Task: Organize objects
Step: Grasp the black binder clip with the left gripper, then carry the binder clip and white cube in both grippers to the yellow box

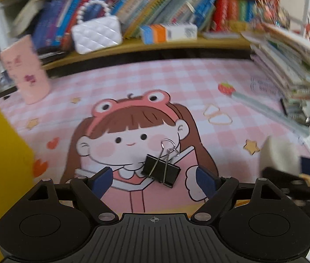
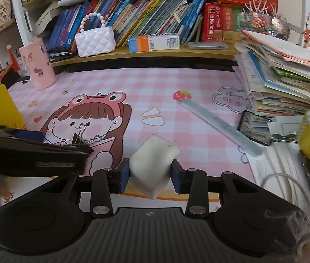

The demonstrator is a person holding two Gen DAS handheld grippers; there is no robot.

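Pink cup (image 2: pixel 38 65) contents cannot be seen.

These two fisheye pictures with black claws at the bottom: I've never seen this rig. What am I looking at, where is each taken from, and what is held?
No robot here: a person carries a hand-held two-finger gripper in each hand, each with a camera looking forward along its fingers.

The left wrist view shows the left gripper, open, with a black binder clip lying on the desk mat between its blue pads, apparently not yet pinched.

The right wrist view shows the right gripper closed on a white eraser-like block; the left gripper appears as a dark blur at its left edge.

Also on the mat: a pink cup, two paper clips, a pale ruler, and a pile of books at the right. A shelf behind holds books and a small white purse.
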